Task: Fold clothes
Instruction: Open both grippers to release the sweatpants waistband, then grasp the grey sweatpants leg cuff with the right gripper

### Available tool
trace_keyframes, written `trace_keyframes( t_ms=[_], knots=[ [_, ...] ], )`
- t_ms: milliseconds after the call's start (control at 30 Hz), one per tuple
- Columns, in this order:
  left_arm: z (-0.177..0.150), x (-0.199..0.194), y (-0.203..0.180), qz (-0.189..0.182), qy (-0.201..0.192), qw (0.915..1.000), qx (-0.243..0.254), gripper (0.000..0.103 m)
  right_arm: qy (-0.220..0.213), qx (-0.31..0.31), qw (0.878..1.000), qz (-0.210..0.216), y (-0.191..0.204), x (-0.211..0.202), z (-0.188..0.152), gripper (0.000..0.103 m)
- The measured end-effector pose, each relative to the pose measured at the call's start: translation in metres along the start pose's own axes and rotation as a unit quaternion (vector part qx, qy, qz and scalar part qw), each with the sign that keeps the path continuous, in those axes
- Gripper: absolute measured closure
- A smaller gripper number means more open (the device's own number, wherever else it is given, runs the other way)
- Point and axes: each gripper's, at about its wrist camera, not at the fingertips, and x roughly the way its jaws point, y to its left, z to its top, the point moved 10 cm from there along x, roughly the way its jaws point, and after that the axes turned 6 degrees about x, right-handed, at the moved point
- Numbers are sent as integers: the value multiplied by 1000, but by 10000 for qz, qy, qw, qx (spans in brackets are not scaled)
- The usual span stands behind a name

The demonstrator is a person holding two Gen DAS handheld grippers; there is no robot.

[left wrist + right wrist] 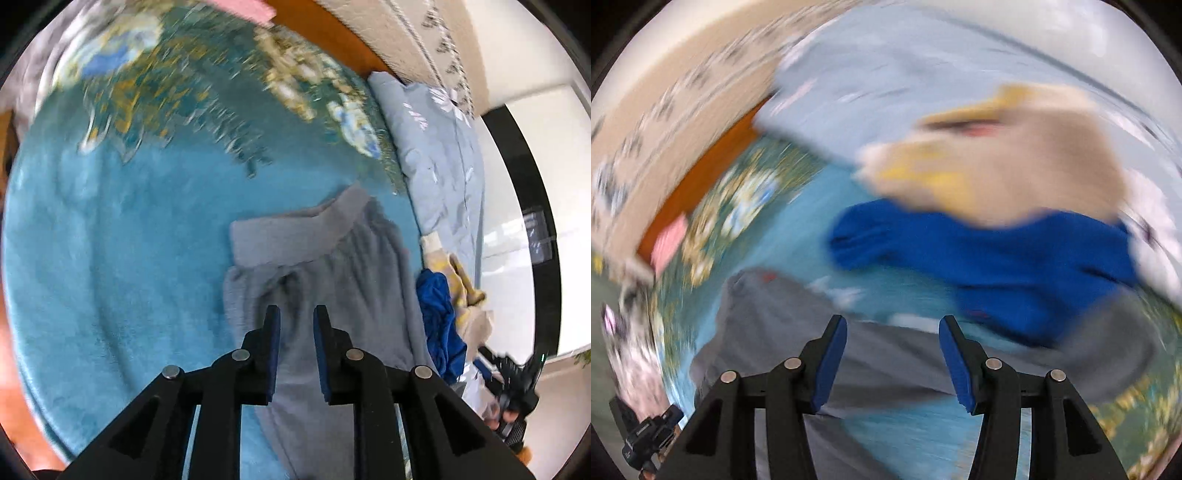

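Barely started: gray pants (325,266) flat on the blue blanket (110,240), unfolded.
My left claw (296,325) slightly spread, right claw (892,332) wide, both empty; unfolded pile (441,314) at 3 o'clock.

Grey fleece trousers (325,258) flat on blue blanket (110,240), waistband uppermost.

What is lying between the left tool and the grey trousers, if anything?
Nothing visible. The left tool is open directly over the grey trousers, with only air between. The blue garment and the beige one lie off to the trousers' side, not in the path.
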Motion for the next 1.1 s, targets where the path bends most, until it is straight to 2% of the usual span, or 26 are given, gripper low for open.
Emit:
trace_keyframes(
  t_ms=[33, 133, 267, 367, 467, 567, 633, 733, 800, 900, 967, 1100],
  knots=[
    [3, -6, -10, 0, -50, 10000, 47, 84, -107, 345, 9993, -30, -33, -11, 5, 47],
    [9, -20, -45, -132, -182, 9997, 87, 73, -342, 1395, 9895, -165, -128, -37, 10, 47],
    [1, -13, -107, -558, -68, 9984, 96, 69, -367, 2631, 9640, -68, -221, -46, -9, 47],
    [-20, 14, -145, -588, 272, 9977, 195, 65, -201, 3439, 9385, 219, -263, -37, -35, 47],
    [-48, 47, -167, -494, 638, 9964, 242, 65, -84, 3945, 9181, 385, -284, -21, -57, 47],
    [-80, 76, -171, -312, 968, 9946, 191, 65, -17, 4208, 9046, 679, -290, -6, -69, 47],
    [-99, 92, -170, -216, 1134, 9932, 142, 65, 11, 4229, 9020, 869, -287, 2, -69, 47],
    [-120, 104, -162, -239, 1214, 9923, -74, 65, 45, 4104, 9072, 923, -282, 14, -62, 48],
    [-122, 103, -158, -401, 1174, 9916, -378, 65, 105, 4079, 9083, 923, -275, 23, -60, 48],
    [-113, 95, -154, -513, 874, 9936, -499, 65, 86, 4137, 9059, 899, -267, 34, -58, 48],
    [-116, 96, -152, -568, 931, 9920, -640, 65, 20, 4195, 9039, 839, -263, 38, -55, 50],
    [-119, 98, -150, -539, 989, 9913, -684, 65, 143, 4287, 8987, 913, -254, 46, -52, 78]
  ],
)
